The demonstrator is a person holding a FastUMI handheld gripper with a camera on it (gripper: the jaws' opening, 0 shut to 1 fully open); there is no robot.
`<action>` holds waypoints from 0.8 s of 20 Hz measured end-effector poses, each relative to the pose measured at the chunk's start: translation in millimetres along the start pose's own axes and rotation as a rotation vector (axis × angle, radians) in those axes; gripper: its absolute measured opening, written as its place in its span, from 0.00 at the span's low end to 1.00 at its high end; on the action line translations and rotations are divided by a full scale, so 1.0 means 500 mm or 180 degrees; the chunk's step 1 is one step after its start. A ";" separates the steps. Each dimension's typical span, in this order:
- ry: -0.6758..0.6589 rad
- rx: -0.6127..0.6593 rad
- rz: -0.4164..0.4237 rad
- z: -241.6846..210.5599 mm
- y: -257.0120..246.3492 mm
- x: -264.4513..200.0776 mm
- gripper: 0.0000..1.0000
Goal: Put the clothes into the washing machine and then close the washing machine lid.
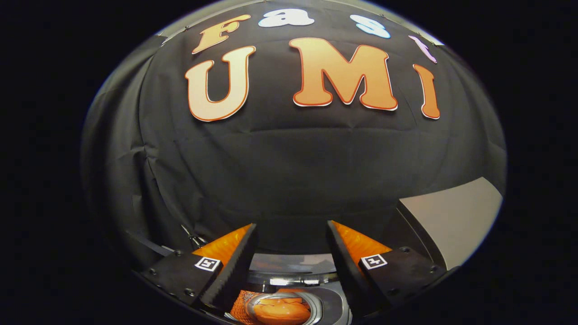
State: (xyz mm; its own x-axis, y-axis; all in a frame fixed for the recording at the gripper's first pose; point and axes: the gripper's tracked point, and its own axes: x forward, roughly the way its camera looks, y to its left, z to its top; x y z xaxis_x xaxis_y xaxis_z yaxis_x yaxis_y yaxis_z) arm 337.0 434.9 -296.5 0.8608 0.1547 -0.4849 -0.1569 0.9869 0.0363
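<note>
My gripper (291, 225) is open, its two fingers spread wide with nothing between them, pointing at the black cloth wall. Below and between the fingers lies the round opening of the washing machine (295, 277), seen from above. Inside the drum sits an orange piece of clothing (281, 312), partly cut off by the lower edge of the view, with orange mesh fabric (240, 307) beside it by the left finger. A flat grey panel (451, 216) with a dark edge rises to the right of the right finger; it looks like the machine's lid standing open.
The black cloth wall (289, 171) hangs close behind the machine. A thin metal clip or rod (192, 237) shows just left of the left finger.
</note>
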 end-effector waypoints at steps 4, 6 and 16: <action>-0.0018 -0.0005 -0.0015 -0.030 0.000 -0.040 0.97; -0.0047 -0.0012 -0.0010 -0.048 0.001 -0.058 0.97; 0.0704 0.0364 -0.0131 -0.357 -0.020 -0.126 1.00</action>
State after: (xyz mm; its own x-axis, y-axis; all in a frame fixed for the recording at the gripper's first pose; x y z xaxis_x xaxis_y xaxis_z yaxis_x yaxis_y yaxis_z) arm 197.9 407.1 -422.1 0.7365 0.1132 -0.6669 -0.0574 0.9928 0.1052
